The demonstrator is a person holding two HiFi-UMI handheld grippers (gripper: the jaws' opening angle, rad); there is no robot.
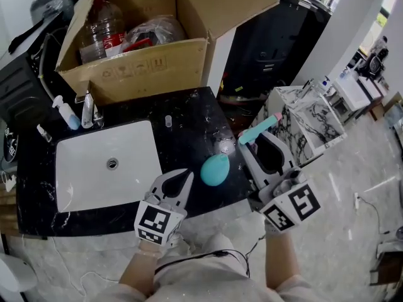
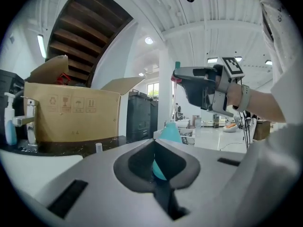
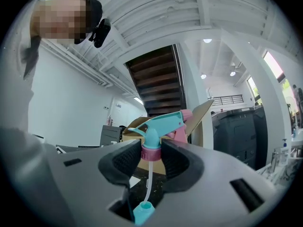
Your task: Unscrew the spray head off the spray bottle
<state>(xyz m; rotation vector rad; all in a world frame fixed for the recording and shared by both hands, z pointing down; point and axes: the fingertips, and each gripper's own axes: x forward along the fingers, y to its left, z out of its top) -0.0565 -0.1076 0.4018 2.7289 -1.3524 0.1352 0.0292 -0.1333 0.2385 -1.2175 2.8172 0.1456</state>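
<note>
Right gripper [image 1: 250,146] pinches pink collar [image 3: 150,153] of teal-and-pink plastic trigger spray head [image 3: 160,123], dip tube [image 3: 147,183] dangling free. Head looks already off, held at 1 o'clock of round teal plastic bottle [image 1: 215,170]. Bottle stands on black stone counter [image 1: 189,124]. Left gripper [image 1: 187,175] pressed together, empty, at bottle's 9 o'clock. Bracing likely unneeded now.

A black speckled counter [image 1: 189,131] holds a white sink [image 1: 82,190] and cardboard box [image 1: 145,68] above pale marble floor [image 1: 340,231]
</note>
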